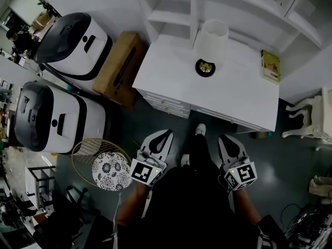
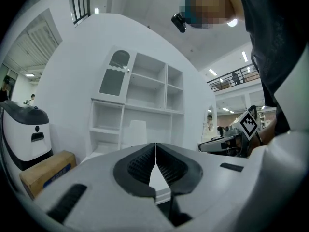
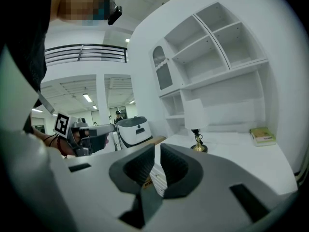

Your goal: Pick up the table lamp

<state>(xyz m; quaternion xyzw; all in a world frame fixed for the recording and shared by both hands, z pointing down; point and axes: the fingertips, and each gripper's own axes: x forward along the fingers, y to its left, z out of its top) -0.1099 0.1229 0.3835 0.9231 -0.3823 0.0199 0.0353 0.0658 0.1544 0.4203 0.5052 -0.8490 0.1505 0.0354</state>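
— Left gripper (image 1: 160, 137), status?

— Jaws closed together, nothing between them. Right gripper (image 1: 230, 139) likewise drawn shut and empty. Both are held low in front of the person's body, pointing toward the white desk (image 1: 233, 95) and well short of it.

— Table lamp (image 1: 211, 40)?

— Upright near the desk's back edge, just before the shelf unit (image 1: 171, 14), with a white shade over a dark round base. Neither gripper touches it. A book (image 1: 270, 65) lies well apart to its right.

— Why closed jaws at this stage?

— Judged a carrying posture for the approach, since no grasp is possible from there. The jaws must open before they reach the lamp. The slim stem under the shade looks the soundest place to grip, as the shade would likely give.

— Hazard?

— The lamp looks top-heavy, so a knock to the shade could topple it.
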